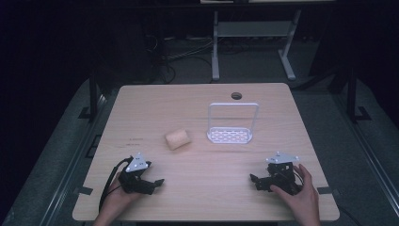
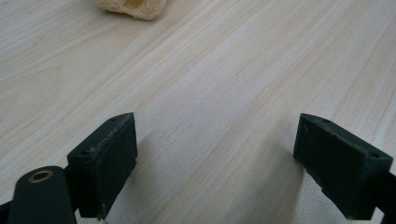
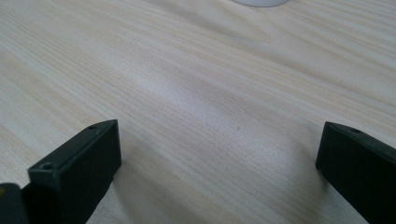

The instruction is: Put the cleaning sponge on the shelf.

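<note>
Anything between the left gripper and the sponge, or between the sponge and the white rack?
Nothing visible. The left gripper sits near the table's front edge, jaws open, with bare wood up to the sponge. The white rack stands to the sponge's right, apart from it, with bare tabletop between them.

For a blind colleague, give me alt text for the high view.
A person's hands hold two open grippers, left and right, low over a wooden table. Beyond them lie a tan sponge and an upright white rack.
</note>
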`<control>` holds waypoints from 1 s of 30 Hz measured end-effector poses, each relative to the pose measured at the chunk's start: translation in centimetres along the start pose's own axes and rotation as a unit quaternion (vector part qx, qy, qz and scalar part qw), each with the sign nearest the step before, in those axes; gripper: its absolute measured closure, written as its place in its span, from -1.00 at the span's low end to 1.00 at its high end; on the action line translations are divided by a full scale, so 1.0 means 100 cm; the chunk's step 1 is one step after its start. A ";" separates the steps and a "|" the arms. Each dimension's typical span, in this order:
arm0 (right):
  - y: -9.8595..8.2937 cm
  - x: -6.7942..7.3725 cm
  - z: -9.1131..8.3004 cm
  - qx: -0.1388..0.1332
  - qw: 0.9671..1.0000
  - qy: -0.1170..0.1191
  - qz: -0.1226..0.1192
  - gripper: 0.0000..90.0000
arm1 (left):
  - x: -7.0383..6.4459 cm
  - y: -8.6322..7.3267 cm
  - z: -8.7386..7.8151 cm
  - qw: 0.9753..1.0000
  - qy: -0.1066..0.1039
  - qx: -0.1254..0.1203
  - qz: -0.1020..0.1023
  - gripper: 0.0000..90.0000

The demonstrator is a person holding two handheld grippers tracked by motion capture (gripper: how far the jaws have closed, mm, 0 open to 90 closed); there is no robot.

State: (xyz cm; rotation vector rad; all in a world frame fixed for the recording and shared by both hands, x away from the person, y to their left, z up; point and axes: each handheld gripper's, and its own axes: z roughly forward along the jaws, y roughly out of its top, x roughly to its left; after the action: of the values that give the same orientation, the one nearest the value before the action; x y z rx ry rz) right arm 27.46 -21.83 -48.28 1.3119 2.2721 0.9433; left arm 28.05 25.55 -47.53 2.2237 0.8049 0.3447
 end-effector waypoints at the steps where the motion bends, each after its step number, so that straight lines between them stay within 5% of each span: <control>1: 0.000 0.000 0.000 -0.001 1.000 0.000 0.000 -1.00 | 0.000 0.000 0.000 1.000 0.000 0.000 0.000 -0.71; 30: 0.001 0.000 0.001 0.000 1.000 0.002 0.000 -1.00 | 0.010 0.003 -0.006 1.000 -0.004 0.003 -0.009 -0.69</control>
State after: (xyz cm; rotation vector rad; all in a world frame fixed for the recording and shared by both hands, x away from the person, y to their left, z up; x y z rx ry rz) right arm 27.56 -21.72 -48.28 1.3098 2.2744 0.9468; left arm 28.68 26.39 -46.94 2.2212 0.8220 0.3249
